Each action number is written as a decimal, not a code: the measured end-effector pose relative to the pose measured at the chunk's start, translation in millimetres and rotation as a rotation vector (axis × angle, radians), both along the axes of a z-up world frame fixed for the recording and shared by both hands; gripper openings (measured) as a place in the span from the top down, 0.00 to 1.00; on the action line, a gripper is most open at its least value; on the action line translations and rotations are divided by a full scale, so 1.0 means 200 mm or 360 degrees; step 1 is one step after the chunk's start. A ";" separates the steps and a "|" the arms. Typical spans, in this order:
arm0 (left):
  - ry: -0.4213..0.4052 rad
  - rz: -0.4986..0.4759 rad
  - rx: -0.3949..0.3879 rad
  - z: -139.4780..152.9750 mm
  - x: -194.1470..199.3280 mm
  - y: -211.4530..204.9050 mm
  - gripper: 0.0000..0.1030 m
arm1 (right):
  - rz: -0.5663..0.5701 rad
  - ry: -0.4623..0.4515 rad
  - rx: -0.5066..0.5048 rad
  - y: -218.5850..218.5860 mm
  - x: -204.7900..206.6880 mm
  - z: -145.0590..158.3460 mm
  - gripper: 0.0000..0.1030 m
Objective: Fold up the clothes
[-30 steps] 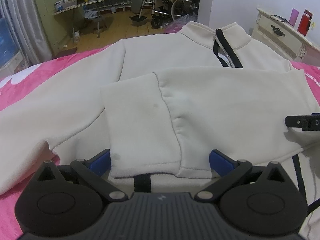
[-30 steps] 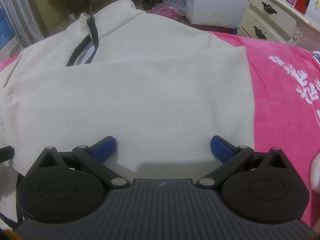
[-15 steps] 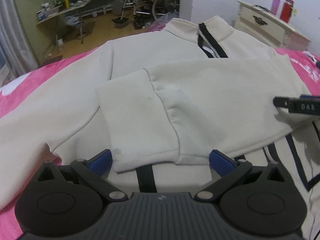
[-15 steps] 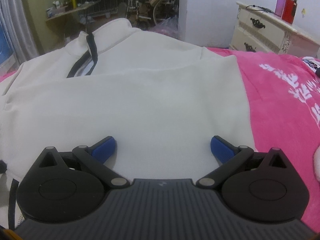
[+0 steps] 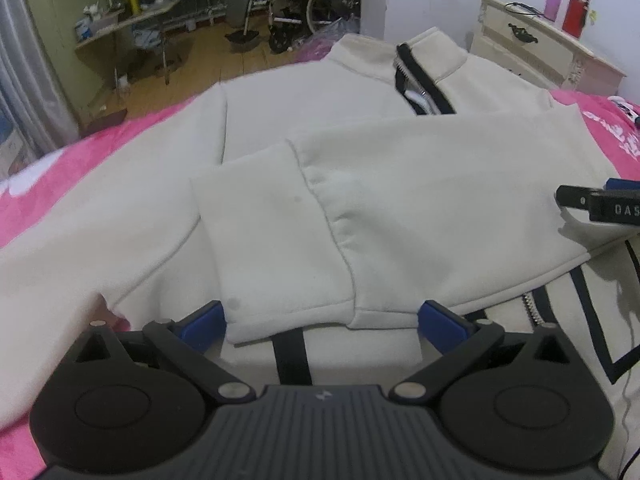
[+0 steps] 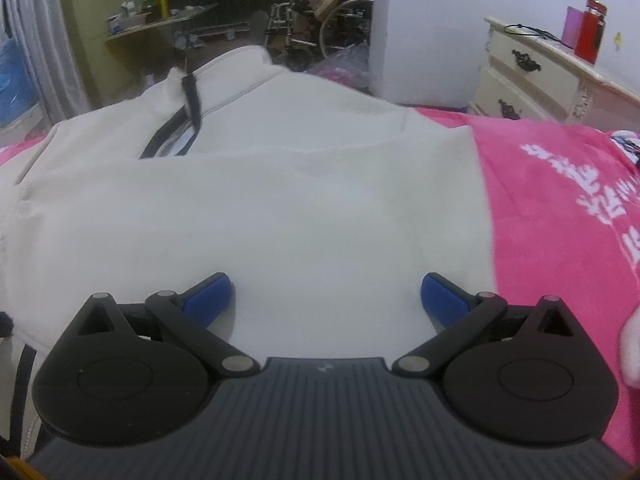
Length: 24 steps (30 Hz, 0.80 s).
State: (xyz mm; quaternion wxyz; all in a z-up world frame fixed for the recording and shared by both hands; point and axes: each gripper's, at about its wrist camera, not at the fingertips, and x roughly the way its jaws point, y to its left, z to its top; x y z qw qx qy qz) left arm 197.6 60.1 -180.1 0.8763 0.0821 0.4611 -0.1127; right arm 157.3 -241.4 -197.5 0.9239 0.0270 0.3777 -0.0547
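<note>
One cream jacket (image 5: pixel 400 184) fills the middle of both views, lying on a pink blanket (image 6: pixel 560 208) with one sleeve (image 5: pixel 280 240) folded across its front. Two grippers: the left gripper (image 5: pixel 322 322) and right gripper (image 6: pixel 326 298) are both spread wide, each with two blue fingertips (image 5: pixel 202 320), gripping nothing.

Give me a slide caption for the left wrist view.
Open left claw over cream jacket's folded sleeve cuff on pink bedspread.

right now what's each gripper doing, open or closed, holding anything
Left gripper: open, holding nothing, cuff of the folded sleeve between its fingers.
Right gripper: open, empty, over the jacket.
</note>
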 end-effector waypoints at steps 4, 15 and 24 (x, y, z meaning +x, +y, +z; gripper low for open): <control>-0.0105 -0.0038 -0.0074 0.11 -0.04 -0.01 0.00 | 0.0001 -0.0092 0.0026 -0.04 -0.03 0.06 0.01; -0.0171 -0.0152 0.0096 0.12 0.11 -0.25 0.00 | 0.0039 -0.0122 0.0024 -0.08 -0.01 0.08 0.01; -0.0235 -0.0465 0.0034 0.27 -0.17 -0.20 0.00 | -0.0007 -0.0155 0.0066 -0.13 -0.05 0.08 0.01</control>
